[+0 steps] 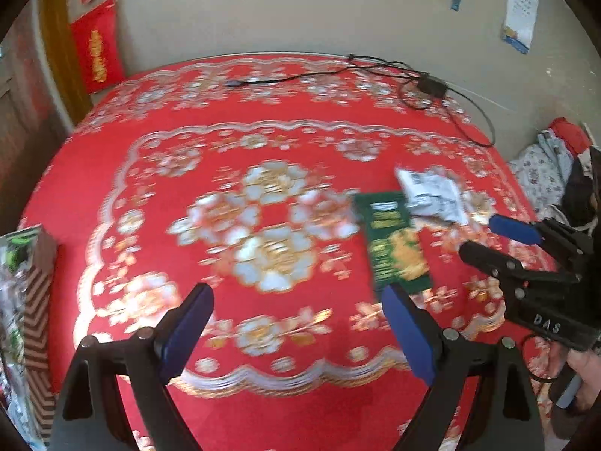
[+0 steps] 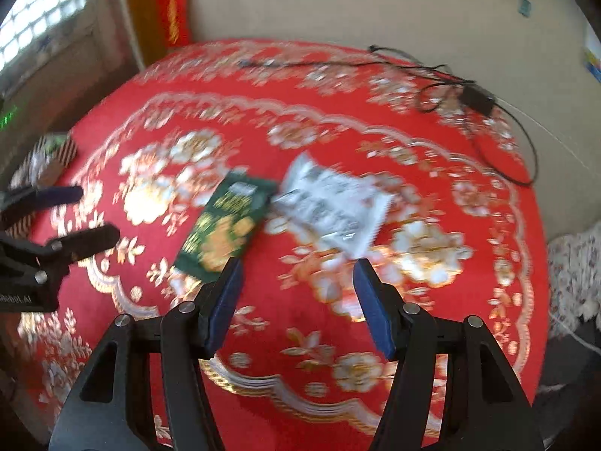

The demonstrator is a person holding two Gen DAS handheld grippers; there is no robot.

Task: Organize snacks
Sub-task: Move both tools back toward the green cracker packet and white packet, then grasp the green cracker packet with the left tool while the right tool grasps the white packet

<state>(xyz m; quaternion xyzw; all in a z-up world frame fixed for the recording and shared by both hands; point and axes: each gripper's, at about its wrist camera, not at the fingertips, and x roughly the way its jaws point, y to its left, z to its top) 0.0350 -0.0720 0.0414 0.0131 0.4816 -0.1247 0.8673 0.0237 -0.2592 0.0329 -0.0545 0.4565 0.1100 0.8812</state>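
At the bench's [image 1: 263, 90] far left edge we see a striped box [image 1: 35, 293] with packets inside. The green packet [image 2: 225, 225] and white packet [image 2: 330, 206] lie touching mid-bench. Our left gripper [image 1: 296, 315] has wide jaws, the right gripper [image 2: 296, 289] half-open ones, both empty.

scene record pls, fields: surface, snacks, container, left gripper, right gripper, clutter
surface: round table under a red floral tablecloth
snacks: green packet and white packet, lying flat mid-table, edges meeting or slightly overlapping; blur hides which
container: striped box at the table's left edge, packets inside
left gripper: open, empty, above bare cloth
right gripper: open, empty, nearest the two packets, touching neither
clutter: black cable with adapter at the far edge
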